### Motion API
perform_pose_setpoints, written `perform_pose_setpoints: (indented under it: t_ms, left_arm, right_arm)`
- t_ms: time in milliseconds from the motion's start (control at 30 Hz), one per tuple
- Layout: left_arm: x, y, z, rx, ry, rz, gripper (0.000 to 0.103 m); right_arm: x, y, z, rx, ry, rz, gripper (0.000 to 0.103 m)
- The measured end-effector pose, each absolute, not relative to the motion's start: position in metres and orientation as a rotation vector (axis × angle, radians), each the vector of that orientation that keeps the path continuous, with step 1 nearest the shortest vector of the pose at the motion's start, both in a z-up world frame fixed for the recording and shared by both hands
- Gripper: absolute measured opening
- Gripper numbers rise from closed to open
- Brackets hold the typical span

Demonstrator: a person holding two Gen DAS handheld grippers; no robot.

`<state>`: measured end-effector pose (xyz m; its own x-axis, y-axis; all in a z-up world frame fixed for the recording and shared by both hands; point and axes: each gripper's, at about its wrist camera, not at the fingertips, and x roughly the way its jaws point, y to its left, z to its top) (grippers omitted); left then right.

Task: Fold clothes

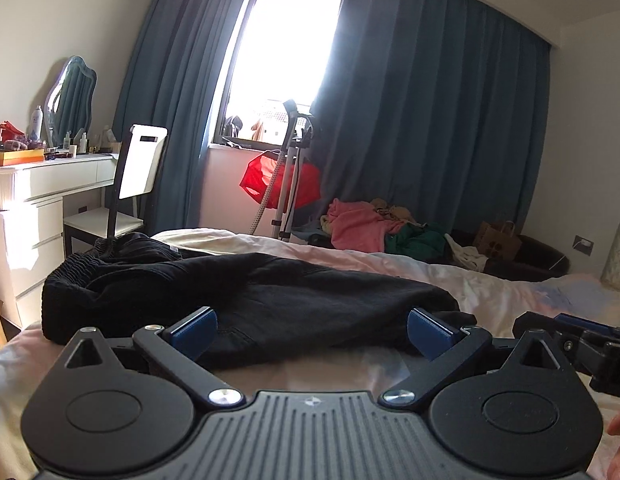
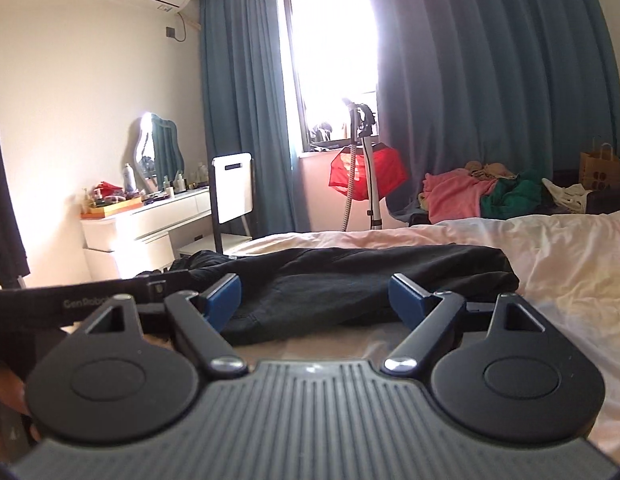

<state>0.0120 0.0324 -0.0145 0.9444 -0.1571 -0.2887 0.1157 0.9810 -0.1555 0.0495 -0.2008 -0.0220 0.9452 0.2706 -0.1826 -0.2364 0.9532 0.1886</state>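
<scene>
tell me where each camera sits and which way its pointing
Left wrist: rides on the left gripper, low over the bed, facing the black garment and window; its open fingers, the right gripper and a bit of hand at the right edge show.
Right wrist: rides on the right gripper, facing the same way; its open fingers and the left gripper's body at left show.
Shared: garment, bed, window, blue curtains, dressing table.

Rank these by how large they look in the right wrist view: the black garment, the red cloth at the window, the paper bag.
1. Black garment, the largest, though it also lies nearest the camera.
2. Red cloth.
3. Paper bag, the smallest.
</scene>
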Motion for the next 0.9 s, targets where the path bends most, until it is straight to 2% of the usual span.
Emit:
perform_pose_setpoints:
  t_ms: [133,533,733,900]
  left_arm:
    - [0.002,0.023,-0.038,-0.086,0.262,-0.154,0.103]
    - [0.037,0.069,-0.063,-0.221,0.396,-0.066,0.103]
    - [0.074,0.055,-0.049,-0.077,0.415,-0.165,0.103]
    - [0.137,0.06,-0.042,0.024,0.426,-0.203,0.103]
  right_arm:
    - [0.041,-0.224,-0.041,0.191,0.218,0.215,0.083]
    - [0.032,-0.226,-0.05,0.196,0.21,0.142,0.083]
    - [0.034,-0.225,-0.056,0.184,0.252,0.102,0.083]
    - [0.041,-0.223,-0.059,0.143,0.269,0.008,0.083]
